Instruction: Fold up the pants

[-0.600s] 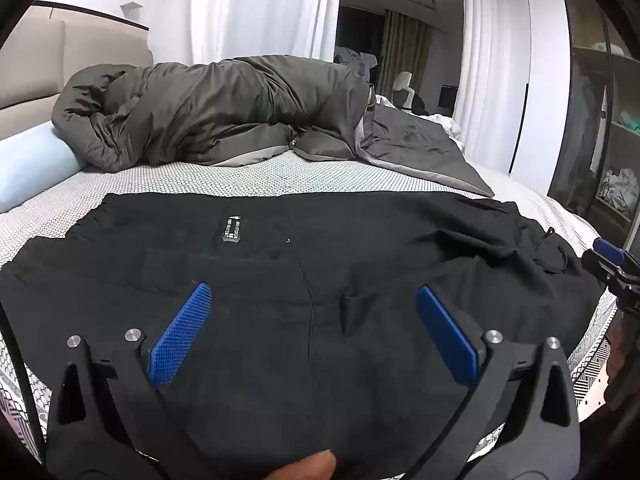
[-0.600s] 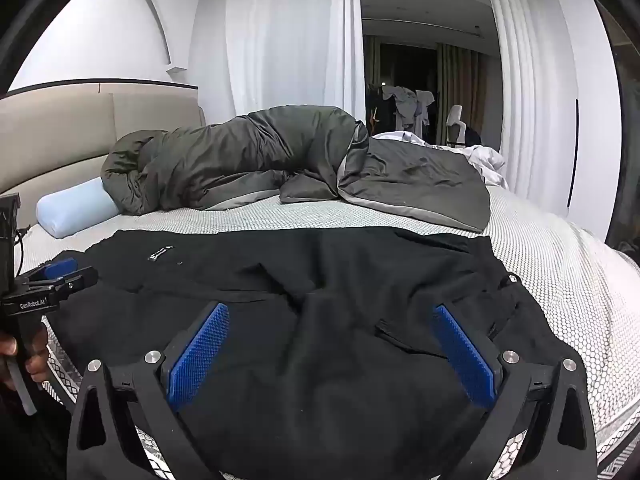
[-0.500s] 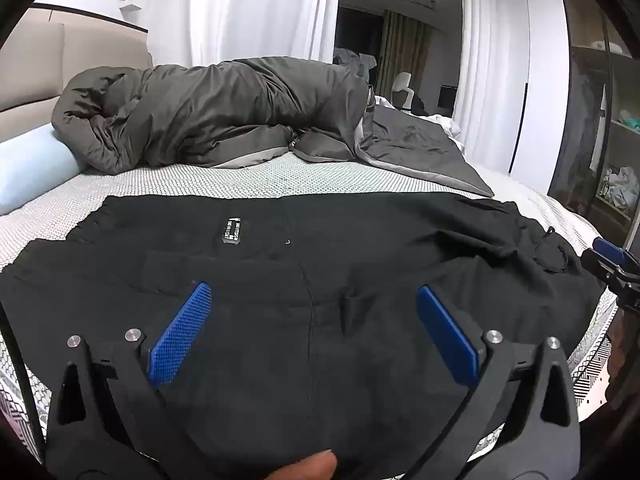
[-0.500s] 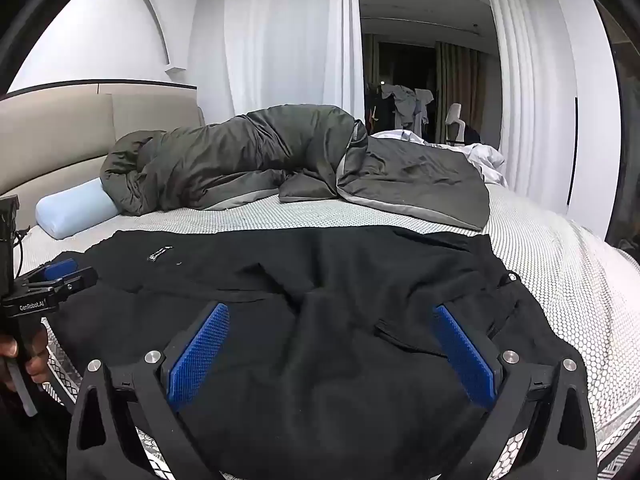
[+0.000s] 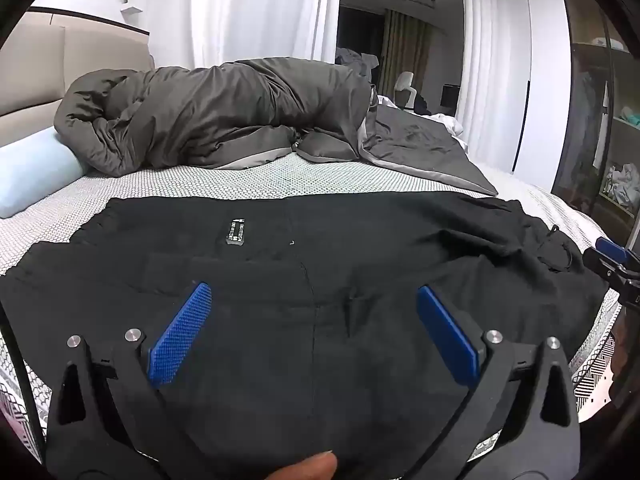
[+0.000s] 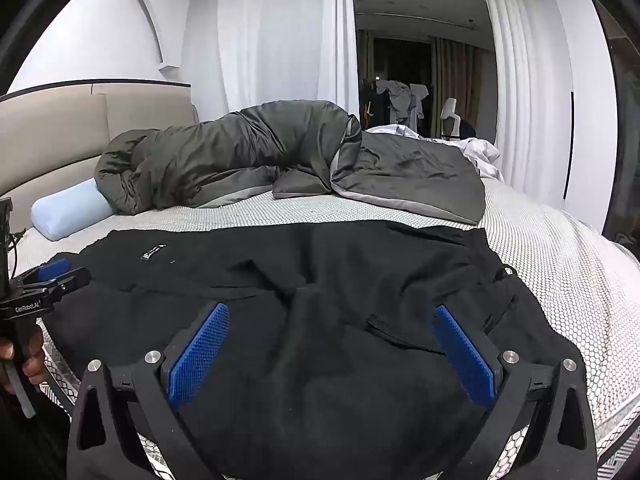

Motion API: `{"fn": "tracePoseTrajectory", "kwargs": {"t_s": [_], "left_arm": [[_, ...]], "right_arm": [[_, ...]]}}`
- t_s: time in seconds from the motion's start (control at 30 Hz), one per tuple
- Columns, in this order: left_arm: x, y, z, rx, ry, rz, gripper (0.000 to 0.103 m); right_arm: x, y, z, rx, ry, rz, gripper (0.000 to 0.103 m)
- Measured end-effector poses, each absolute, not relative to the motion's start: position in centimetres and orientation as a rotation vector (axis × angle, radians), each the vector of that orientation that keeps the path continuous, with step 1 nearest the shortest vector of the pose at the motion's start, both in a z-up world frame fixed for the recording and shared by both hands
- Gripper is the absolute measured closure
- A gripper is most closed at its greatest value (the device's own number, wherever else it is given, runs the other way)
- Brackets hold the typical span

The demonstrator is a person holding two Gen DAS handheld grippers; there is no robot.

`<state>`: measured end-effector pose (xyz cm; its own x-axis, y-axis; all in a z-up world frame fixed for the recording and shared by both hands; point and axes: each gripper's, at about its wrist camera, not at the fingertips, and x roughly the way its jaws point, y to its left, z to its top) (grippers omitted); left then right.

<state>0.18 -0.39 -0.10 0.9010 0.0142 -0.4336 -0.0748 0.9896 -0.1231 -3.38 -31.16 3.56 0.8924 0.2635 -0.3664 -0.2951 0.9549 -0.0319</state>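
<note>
Black pants [image 5: 320, 264] lie spread flat across the near side of the bed, a small label [image 5: 236, 234] on the cloth toward the left. The same pants [image 6: 328, 280] show rumpled folds in the right wrist view. My left gripper [image 5: 312, 292] hovers over the pants' near edge, wide open, nothing between its blue pads. Over the right part of the pants my right gripper [image 6: 332, 312] also stands open and holds nothing. Each gripper shows at the edge of the other's view: the right gripper [image 5: 612, 256] at far right, the left gripper [image 6: 48, 276] at far left.
A grey duvet [image 5: 224, 116] is bunched along the far side of the bed [image 5: 240, 180], with a light blue bolster [image 5: 28, 168] at the left by the beige headboard [image 6: 52, 124]. White curtains and a wardrobe [image 5: 600, 120] stand behind and to the right.
</note>
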Motion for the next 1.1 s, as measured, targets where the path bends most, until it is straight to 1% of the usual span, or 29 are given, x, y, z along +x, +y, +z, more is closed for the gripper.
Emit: {"fn": "tracePoseTrajectory", "kwargs": {"t_s": [1.1], "left_arm": [[0.09,-0.53,-0.21,-0.127,0.439,0.048,0.001]], "right_arm": [[-3.32,-31.20,3.55,-0.098,0.364,0.286,0.000]]}}
